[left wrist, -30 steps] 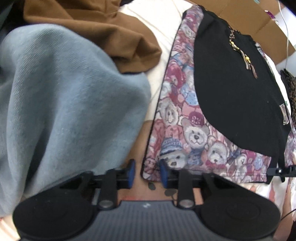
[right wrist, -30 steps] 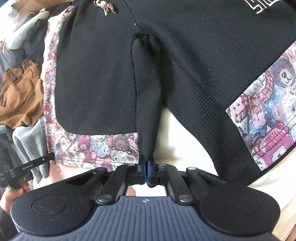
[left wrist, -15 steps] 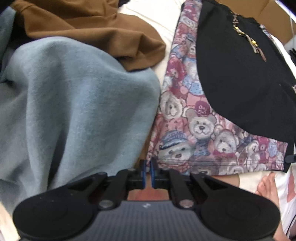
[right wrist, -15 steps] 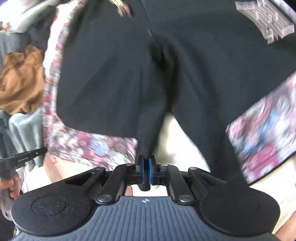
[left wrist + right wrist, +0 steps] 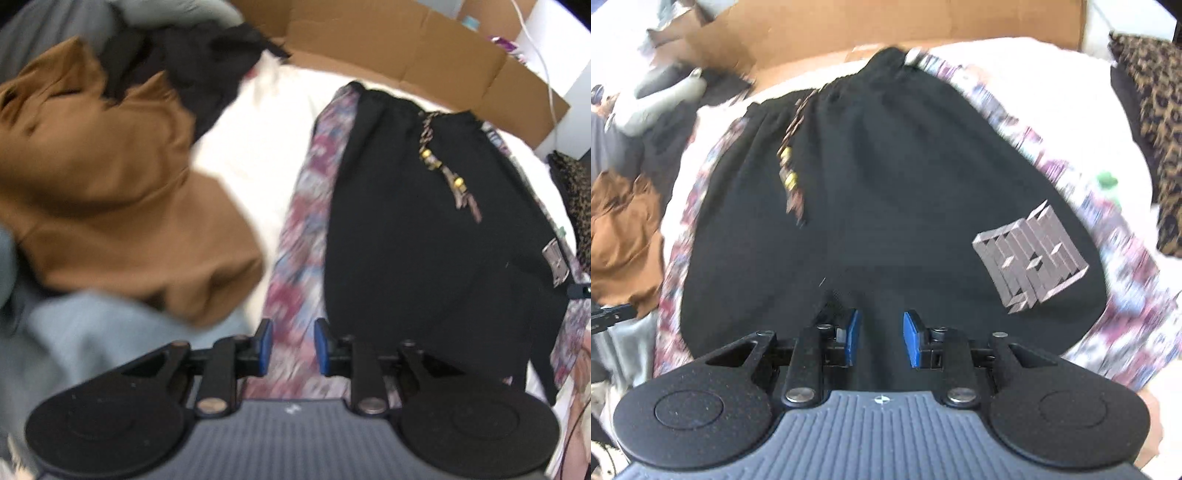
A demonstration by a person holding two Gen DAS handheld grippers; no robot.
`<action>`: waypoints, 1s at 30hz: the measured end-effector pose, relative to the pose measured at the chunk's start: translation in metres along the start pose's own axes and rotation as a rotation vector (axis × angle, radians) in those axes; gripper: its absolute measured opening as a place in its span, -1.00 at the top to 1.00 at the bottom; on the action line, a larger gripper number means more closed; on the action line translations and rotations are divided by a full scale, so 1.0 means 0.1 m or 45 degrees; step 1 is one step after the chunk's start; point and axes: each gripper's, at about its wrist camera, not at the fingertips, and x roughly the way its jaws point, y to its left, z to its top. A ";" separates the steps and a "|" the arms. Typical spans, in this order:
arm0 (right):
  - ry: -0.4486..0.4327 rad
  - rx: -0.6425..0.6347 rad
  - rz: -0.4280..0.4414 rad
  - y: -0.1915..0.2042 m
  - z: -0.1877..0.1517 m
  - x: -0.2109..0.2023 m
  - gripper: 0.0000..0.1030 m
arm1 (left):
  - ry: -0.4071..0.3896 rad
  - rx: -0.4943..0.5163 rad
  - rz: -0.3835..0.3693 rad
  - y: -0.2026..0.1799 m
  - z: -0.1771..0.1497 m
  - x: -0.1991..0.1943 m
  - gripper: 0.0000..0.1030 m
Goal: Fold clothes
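Observation:
Black shorts [image 5: 424, 240] with teddy-bear patterned side panels [image 5: 310, 229] lie flat on the white bed, the beaded drawstring [image 5: 443, 173] on top. My left gripper [image 5: 291, 345] hovers over the patterned left edge with its jaws opening and nothing pinched between the blue pads. In the right wrist view the same shorts [image 5: 886, 184] fill the frame, a grey logo patch [image 5: 1030, 258] on one leg. My right gripper [image 5: 879, 338] hangs above the middle of the lower hem. Its jaws are opening and the black cloth lies loose below them.
A brown garment [image 5: 122, 206], a pale blue one [image 5: 92, 343] and a dark one [image 5: 192, 62] are heaped to the left. Cardboard [image 5: 388, 55] stands along the bed's far side. A leopard-print cloth [image 5: 1156, 129] lies at the right.
The right gripper has let go of the black fold it pinched. The left jaws, nearly shut at the patterned hem, have parted. Both grippers have lifted, so the whole shorts now show.

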 end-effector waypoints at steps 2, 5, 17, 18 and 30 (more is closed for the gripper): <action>-0.025 -0.005 -0.029 -0.04 0.11 0.05 0.45 | -0.025 0.030 -0.003 -0.06 0.14 0.04 0.53; -0.066 -0.009 -0.069 -0.10 0.27 0.12 0.45 | -0.071 0.059 -0.004 -0.11 0.37 0.10 0.53; -0.257 0.012 -0.238 -0.60 0.84 0.48 0.45 | -0.220 0.180 0.016 -0.45 0.94 0.70 0.65; -0.260 0.026 -0.251 -0.67 0.88 0.54 0.45 | -0.219 0.188 0.020 -0.48 0.97 0.78 0.65; -0.155 0.115 -0.398 -1.19 0.97 1.00 0.47 | -0.126 0.127 0.108 -0.33 0.81 1.44 0.71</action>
